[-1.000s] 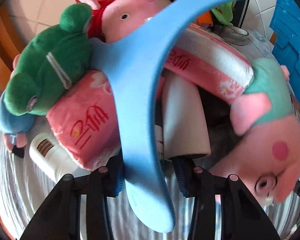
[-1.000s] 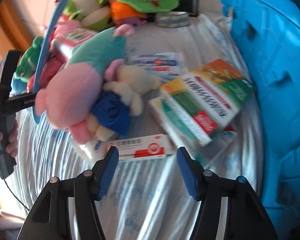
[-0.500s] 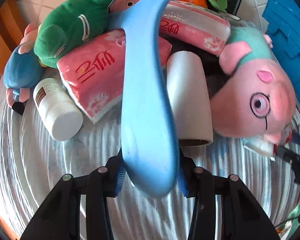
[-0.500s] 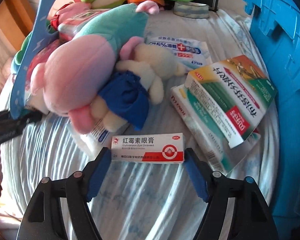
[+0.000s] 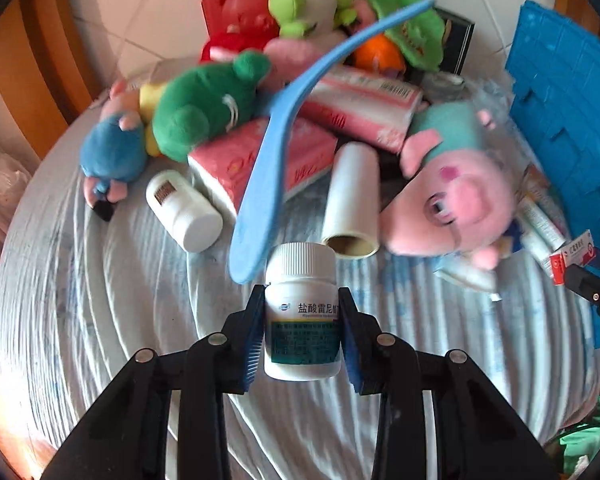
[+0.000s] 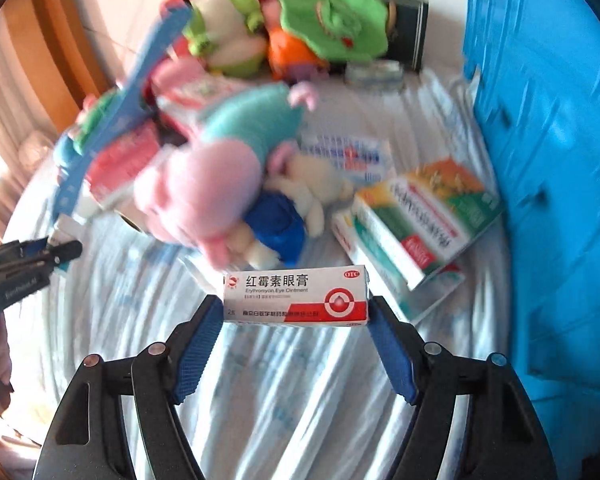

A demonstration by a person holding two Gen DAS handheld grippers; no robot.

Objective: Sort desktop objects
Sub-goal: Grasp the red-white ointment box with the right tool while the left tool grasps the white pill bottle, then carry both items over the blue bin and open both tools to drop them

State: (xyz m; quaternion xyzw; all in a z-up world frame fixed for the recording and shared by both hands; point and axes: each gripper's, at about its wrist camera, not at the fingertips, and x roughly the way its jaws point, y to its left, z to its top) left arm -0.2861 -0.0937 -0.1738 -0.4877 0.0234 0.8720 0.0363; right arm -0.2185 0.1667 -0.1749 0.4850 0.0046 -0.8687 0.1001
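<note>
My left gripper (image 5: 302, 300) has a white pill bottle (image 5: 300, 320) with a teal label between its blue pads. Its jaws are closing and the pads press the bottle's sides. The bottle is held upright above the striped cloth (image 5: 100, 300). My right gripper (image 6: 296, 304) is shut on a white and red ointment box (image 6: 296, 296), gripped by its two ends and lifted off the cloth. The same box (image 5: 576, 258) shows at the right edge of the left wrist view.
A pile fills the far half: a pink pig plush (image 5: 460, 200), a green plush (image 5: 204, 108), pink tissue packs (image 5: 360, 108), a white roll (image 5: 352, 204), a second white bottle (image 5: 184, 212) and a long blue plastic piece (image 5: 276, 152). Medicine boxes (image 6: 424, 216) lie beside a blue crate (image 6: 548, 160).
The left gripper drew back and up; the blue plastic piece left its fingers and a white pill bottle sits there instead. The right gripper closed on the ointment box and raised it.
</note>
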